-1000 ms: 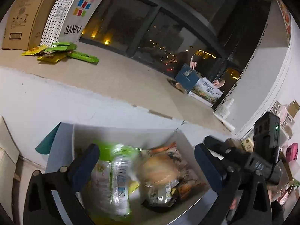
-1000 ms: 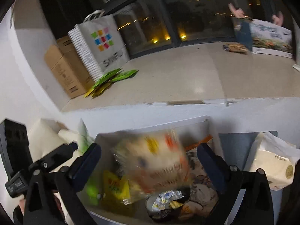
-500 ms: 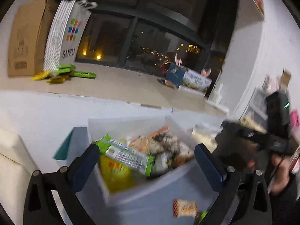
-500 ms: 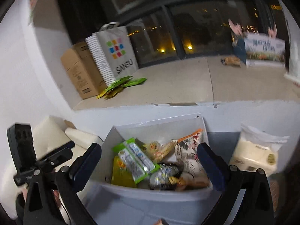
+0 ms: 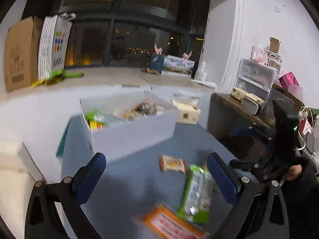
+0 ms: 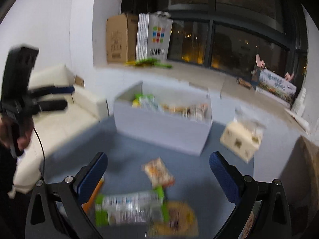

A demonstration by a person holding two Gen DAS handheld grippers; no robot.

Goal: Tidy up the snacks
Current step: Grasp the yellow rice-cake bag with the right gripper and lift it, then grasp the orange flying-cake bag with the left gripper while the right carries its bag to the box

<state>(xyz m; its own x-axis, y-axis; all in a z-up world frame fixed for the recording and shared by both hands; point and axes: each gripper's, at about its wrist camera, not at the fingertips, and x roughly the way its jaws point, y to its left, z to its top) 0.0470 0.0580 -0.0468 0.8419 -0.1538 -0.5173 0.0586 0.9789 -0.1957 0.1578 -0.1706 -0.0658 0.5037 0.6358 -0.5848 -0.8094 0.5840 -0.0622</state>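
A white box [image 5: 131,133] holding several snack packets stands at the back of the blue table [image 5: 127,187]; it also shows in the right wrist view [image 6: 161,127]. Loose snacks lie in front of it: a small orange packet [image 5: 172,163] [image 6: 158,172], a green-and-white packet [image 5: 196,193] [image 6: 129,207], an orange flat packet [image 5: 171,226] and a brown round packet [image 6: 175,219]. My left gripper [image 5: 156,177] is open and empty above the table. My right gripper [image 6: 158,177] is open and empty above the loose snacks.
A cream tissue pack [image 5: 186,112] [image 6: 241,139] sits to the right of the box. A cream sofa [image 6: 59,119] is on the left. A dark side table [image 5: 237,115] with clear drawers [image 5: 255,79] is on the right. A windowsill [image 6: 189,75] runs behind.
Both grippers have pulled back from over the box toward the near side of the table. The loose snacks in front of the box have come into view.
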